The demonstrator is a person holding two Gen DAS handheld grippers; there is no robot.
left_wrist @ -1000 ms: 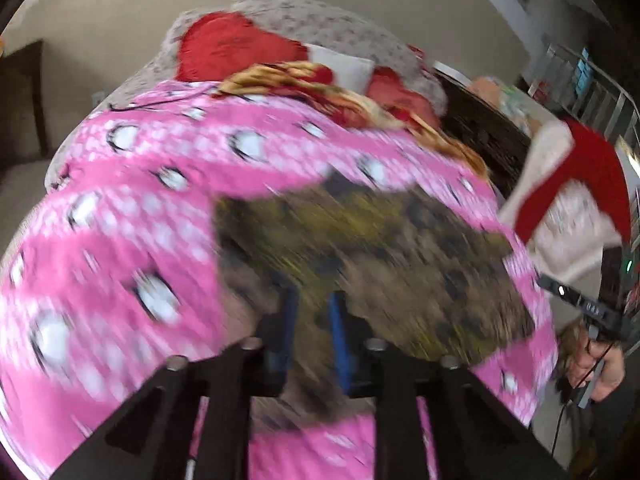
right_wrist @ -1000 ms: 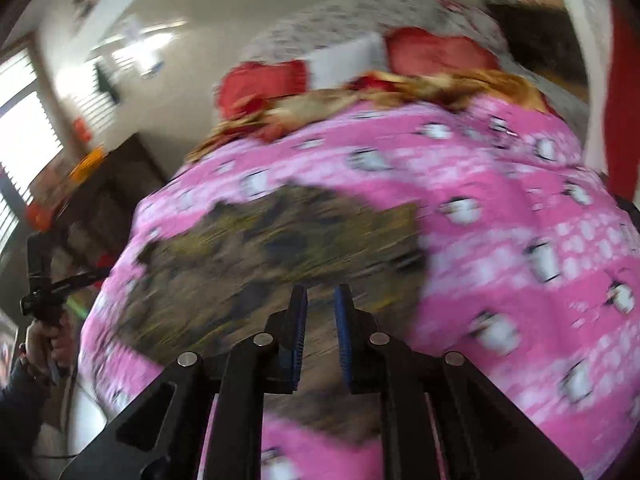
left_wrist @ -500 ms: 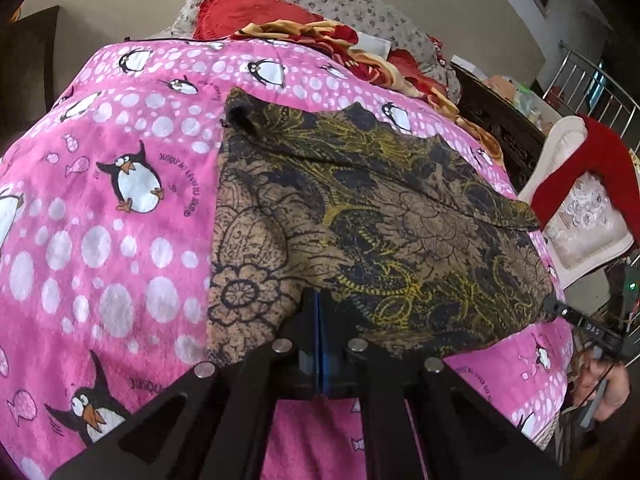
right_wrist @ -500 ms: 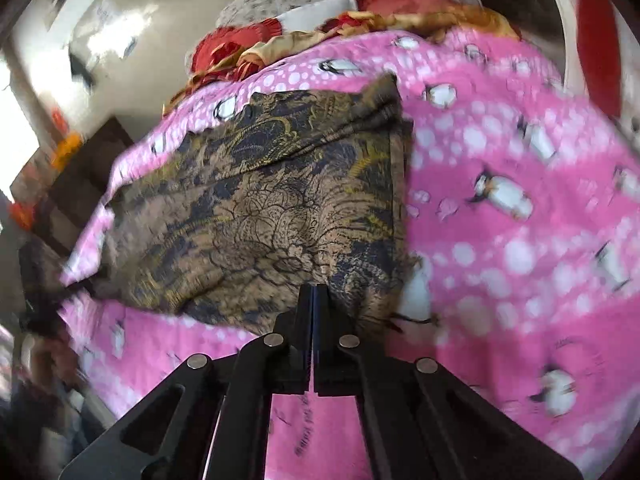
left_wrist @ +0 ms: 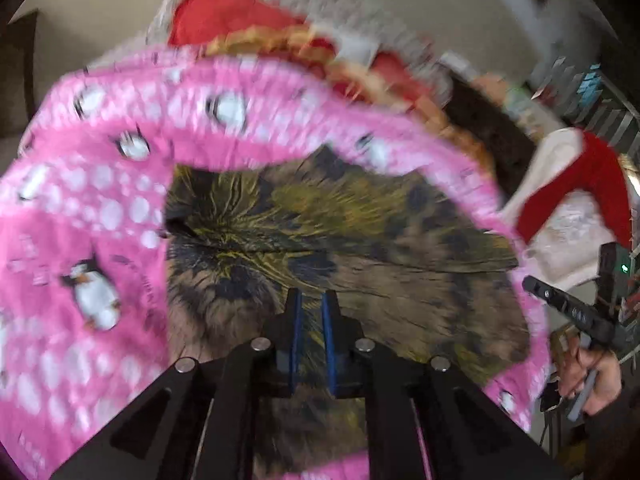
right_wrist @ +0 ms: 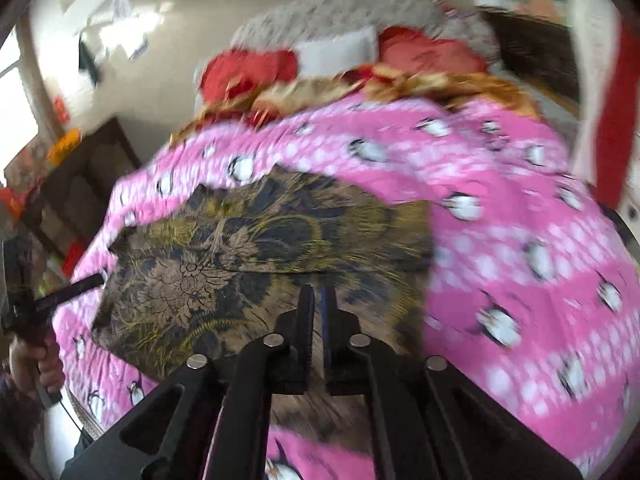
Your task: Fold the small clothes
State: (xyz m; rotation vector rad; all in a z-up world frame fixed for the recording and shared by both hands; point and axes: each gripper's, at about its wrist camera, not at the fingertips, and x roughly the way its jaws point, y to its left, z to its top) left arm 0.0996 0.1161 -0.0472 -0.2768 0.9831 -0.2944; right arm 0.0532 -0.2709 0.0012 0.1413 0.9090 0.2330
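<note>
Garment: one brown cloth [left_wrist: 360,240] with dark and yellow floral print, flat in the middle of both views, one layer edge running across its centre; blurred.
Place: on one pink penguin blanket [left_wrist: 80,200], pink showing to the left, right and above the cloth.
Left claw: left gripper [left_wrist: 310,296] at lower centre of its own view, over the cloth's near part; jaws opening, a clear gap between the two blue pads, cloth seen through it, nothing visibly pinched.
Right claw: right gripper [right_wrist: 316,292] at lower centre of its view, over the near part; jaws opening, only a narrow slit, no fold visibly caught.
Hands: two, one per handle, right hand [left_wrist: 592,376] at lower right, left hand [right_wrist: 36,360] at lower left.
Pillows: two red pillows [right_wrist: 248,72], one white pillow [right_wrist: 336,50], upper centre.
Other bedding: one gold-and-red cloth [right_wrist: 400,84] bunched below the pillows.
</note>
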